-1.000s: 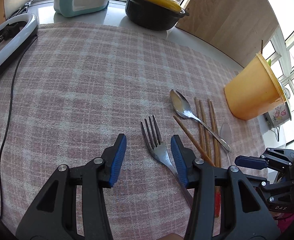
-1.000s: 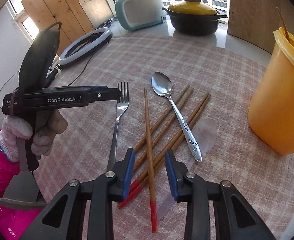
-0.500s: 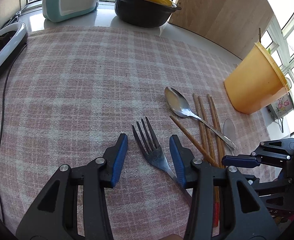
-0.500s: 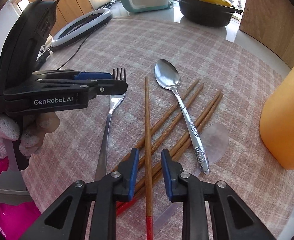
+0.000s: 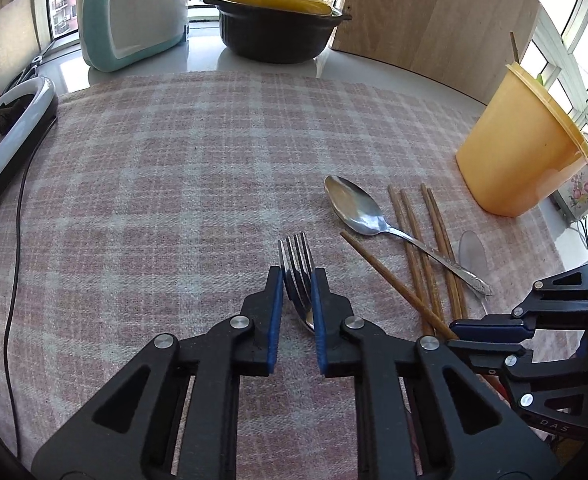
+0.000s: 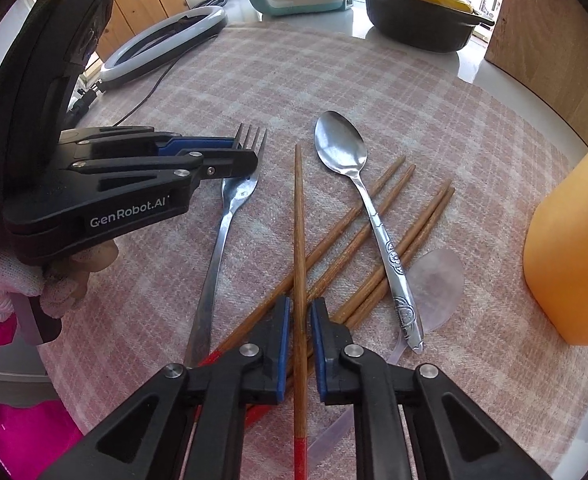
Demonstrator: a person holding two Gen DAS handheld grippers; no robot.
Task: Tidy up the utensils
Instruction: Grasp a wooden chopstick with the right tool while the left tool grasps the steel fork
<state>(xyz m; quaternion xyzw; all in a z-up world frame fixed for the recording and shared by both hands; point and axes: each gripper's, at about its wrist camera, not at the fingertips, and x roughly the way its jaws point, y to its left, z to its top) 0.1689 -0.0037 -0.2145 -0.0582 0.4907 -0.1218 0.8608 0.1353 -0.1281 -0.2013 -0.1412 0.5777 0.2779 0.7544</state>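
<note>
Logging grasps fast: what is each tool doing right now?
Left tool: closed on the fork at its tines.
Right tool: closed on one chopstick.

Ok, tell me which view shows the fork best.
The right wrist view: the fork shows nearly whole, tines to handle, with the left gripper closed on its head. The left wrist view shows only the tines and neck between that gripper's fingers.

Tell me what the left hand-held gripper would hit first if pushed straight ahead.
Beyond the fork between its fingers, the left hand-held gripper would likely meet only bare checked cloth; depth is uncertain.
</note>
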